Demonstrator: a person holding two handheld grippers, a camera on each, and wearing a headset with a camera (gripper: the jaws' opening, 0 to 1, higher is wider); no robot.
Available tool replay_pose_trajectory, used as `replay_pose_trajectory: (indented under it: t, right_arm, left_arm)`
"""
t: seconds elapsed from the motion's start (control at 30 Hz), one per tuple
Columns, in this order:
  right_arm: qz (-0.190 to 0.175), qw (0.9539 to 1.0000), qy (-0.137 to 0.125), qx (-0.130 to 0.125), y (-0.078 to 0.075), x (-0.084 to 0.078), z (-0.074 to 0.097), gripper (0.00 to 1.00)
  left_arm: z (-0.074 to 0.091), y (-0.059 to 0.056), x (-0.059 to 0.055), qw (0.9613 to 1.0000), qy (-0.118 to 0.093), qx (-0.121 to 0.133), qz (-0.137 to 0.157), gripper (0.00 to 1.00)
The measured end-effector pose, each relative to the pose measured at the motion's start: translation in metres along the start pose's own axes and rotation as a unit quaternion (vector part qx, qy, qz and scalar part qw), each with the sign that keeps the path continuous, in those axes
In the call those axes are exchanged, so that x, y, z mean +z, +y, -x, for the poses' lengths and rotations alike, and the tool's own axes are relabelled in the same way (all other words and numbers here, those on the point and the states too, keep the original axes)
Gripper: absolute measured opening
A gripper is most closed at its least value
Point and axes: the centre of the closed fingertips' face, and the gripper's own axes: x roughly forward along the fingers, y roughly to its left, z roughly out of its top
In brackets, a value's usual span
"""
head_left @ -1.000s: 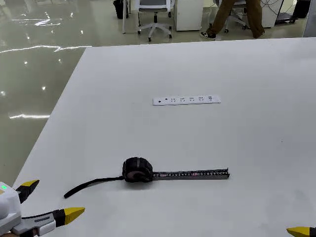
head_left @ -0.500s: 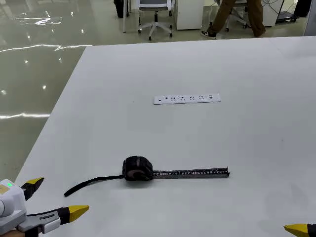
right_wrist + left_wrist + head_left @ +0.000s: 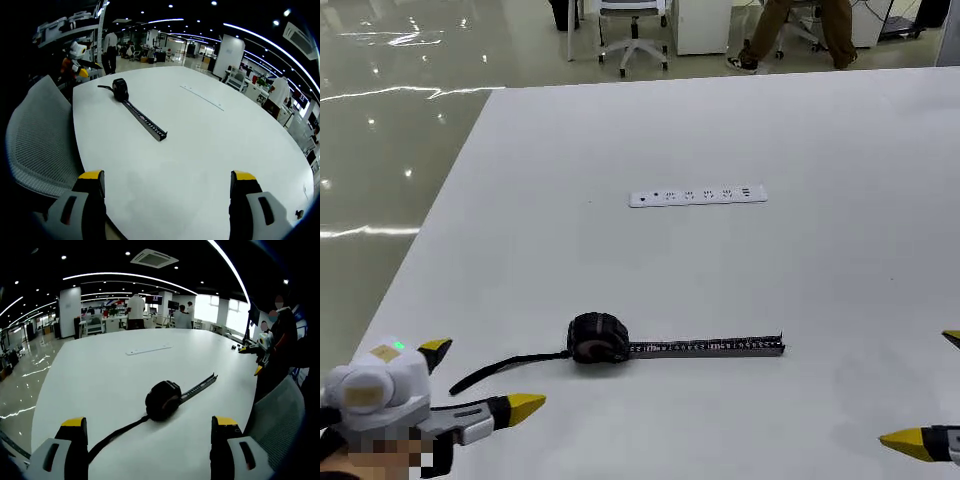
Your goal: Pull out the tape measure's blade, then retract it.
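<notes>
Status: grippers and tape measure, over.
Yellow-tipped left gripper and right gripper open, empty. Black round tape measure on white table, blade partly out. White power strip beyond it, not in the way.

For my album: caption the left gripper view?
Open left gripper faces a black tape measure, blade partly out, on white table.

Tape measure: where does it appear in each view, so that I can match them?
Head view: the tape measure lies low and left of centre, blade out to the right.
Left gripper view: tape measure near the centre, above the gap between the jaws.
Right gripper view: tape measure upper left, blade running toward lower right.
Shared landmark: the white power strip beyond it.
</notes>
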Motion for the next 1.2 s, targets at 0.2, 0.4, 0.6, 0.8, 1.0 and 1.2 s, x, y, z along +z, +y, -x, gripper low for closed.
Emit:
replay_pose_trajectory:
  t: [0.2, 0.4, 0.6, 0.8, 1.0, 1.2]
  right_arm:
    - [0.062, 0.9968, 0.014, 0.049, 0.000, 0.029, -0.033, 0.98]
    - [0.104, 0.9892, 0.050, 0.091, -0.002, 0.042, -0.074, 0.90]
    - [0.146, 0.9721, 0.091, 0.159, 0.002, 0.036, -0.113, 0.77]
    - [0.200, 0.9443, 0.144, 0.218, 0.013, 0.020, -0.140, 0.56]
    - [0.224, 0.9261, 0.176, 0.247, 0.016, 0.010, -0.157, 0.33]
    - [0.215, 0.9239, 0.188, 0.255, 0.017, 0.007, -0.160, 0.20]
  left_arm:
    - [-0.046, -0.013, 0.011, 0.9993, -0.009, 0.029, 0.023, 1.00]
    - [-0.081, -0.019, 0.006, 0.9947, -0.006, 0.074, 0.071, 1.00]
    - [-0.096, -0.022, 0.004, 0.9936, -0.041, 0.084, 0.065, 0.98]
    - [-0.107, -0.026, -0.007, 0.9926, -0.042, 0.085, 0.076, 0.97]
    - [-0.110, -0.032, -0.005, 0.9925, -0.053, 0.084, 0.072, 0.93]
    - [-0.111, -0.027, -0.001, 0.9920, -0.054, 0.090, 0.070, 0.88]
